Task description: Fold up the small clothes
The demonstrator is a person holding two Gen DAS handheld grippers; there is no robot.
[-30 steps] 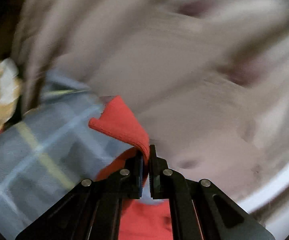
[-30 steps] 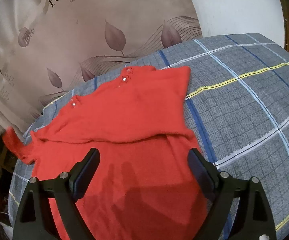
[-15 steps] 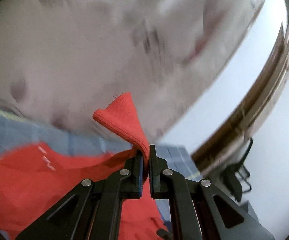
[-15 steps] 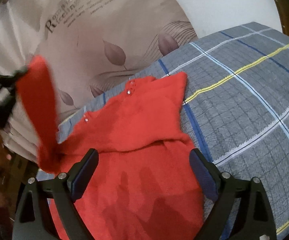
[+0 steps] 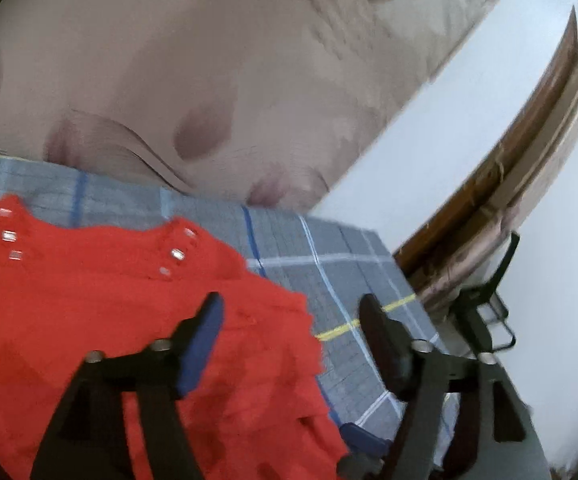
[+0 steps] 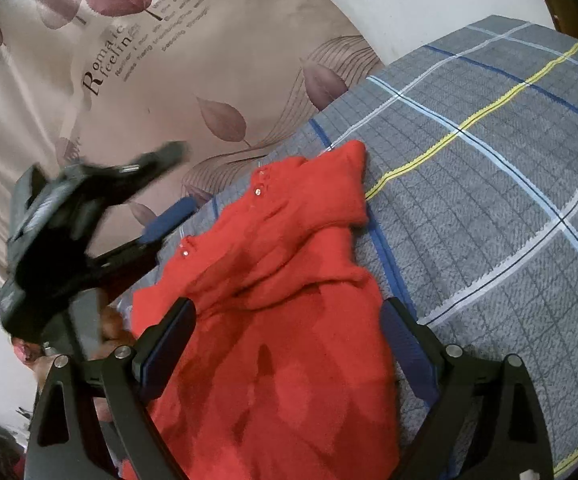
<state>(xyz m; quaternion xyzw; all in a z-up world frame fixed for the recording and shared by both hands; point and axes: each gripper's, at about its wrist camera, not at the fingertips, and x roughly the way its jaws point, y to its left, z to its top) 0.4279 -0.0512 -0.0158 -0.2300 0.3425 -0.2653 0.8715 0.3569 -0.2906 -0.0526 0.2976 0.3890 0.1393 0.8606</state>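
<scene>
A home bedroom: plaid bedsheet [image 6: 489, 184], leaf-print curtain [image 6: 169, 80], wooden door frame [image 5: 529, 184].

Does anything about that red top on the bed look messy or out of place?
Nothing damaged or spilled. The red top lies on the checked bedspread with one sleeve folded across its chest, slightly rumpled.

One red garment [image 6: 273, 320] is lying on one grey checked bedsheet [image 6: 489, 200]. Two sets of tongs are showing: the left tongs [image 5: 291, 326] and the right tongs [image 6: 287, 334]. Behind, one beige leaf-printed curtain [image 6: 137, 92] is hanging. Small shiny studs [image 5: 177, 254] are sitting in two clusters at the garment's shoulders.
</scene>
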